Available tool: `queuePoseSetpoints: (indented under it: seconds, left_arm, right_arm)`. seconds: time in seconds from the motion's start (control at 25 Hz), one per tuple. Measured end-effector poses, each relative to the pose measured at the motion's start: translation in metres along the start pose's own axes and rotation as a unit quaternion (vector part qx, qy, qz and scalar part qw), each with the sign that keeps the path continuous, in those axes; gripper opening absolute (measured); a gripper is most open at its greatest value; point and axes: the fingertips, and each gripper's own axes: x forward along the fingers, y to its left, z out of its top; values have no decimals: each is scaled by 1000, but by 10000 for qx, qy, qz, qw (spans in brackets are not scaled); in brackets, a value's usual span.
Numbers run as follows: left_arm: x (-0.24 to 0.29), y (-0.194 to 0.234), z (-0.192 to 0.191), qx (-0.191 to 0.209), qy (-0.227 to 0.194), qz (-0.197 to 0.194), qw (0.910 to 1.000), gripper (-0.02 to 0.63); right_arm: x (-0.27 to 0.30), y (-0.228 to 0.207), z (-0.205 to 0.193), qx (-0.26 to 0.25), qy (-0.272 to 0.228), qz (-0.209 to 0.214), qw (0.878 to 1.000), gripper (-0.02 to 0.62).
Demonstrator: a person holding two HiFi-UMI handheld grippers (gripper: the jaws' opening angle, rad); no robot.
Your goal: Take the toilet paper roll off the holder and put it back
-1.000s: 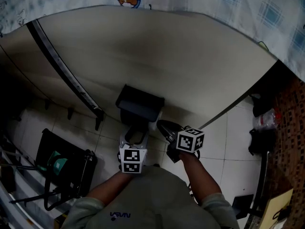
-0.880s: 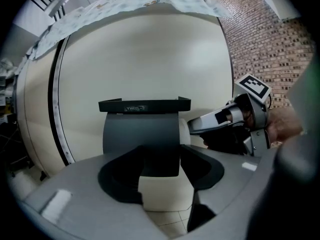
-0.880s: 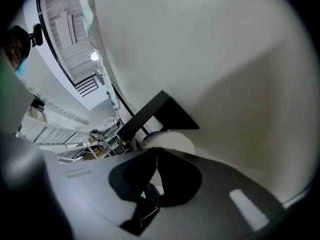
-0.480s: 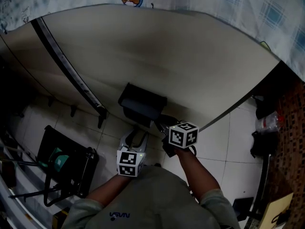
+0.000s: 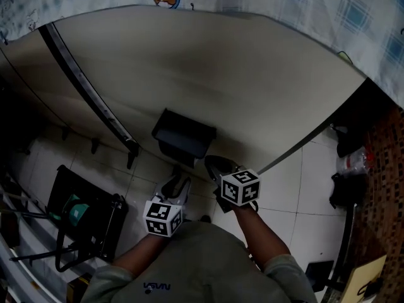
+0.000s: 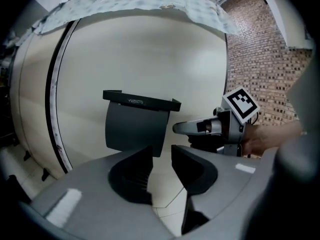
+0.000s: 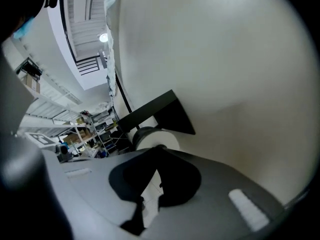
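While the right gripper noses in at the holder with its jaws pressed tight together, we spot the toilet paper roll seated on that holder, tucked beneath its dark top, right at the closed tips. Touching the paper or just short of it? We cannot tell. Closed tips read to us as a prodding tool, better for nudging the roll than for gripping it.

Over on the other side, the left gripper hangs just short of the holder. Its jaws have just been closing, a gap shows between them, and nothing sits in it: a spare hand, we reckon.

And the roll itself: its long axis runs level along the wall, curved side towards us.
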Motion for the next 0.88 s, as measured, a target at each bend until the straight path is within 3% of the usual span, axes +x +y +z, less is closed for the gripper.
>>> queuePoseSetpoints:
  seconds: [0.2, 0.56, 0.88]
  left_arm:
    - [-18, -5, 11, -95, -143, 118, 9998, 8]
    - [-60, -12, 44, 221, -478, 457, 9976, 8]
    - [-91, -37, 75, 266, -911, 125, 9954, 8]
  right_arm:
    - [-41, 3, -4, -738, 39, -391, 9965, 0]
    - [-71, 34, 24, -1182, -432, -432, 9911, 0]
    - [-107, 69, 43, -1224, -1086, -691, 9841, 0]
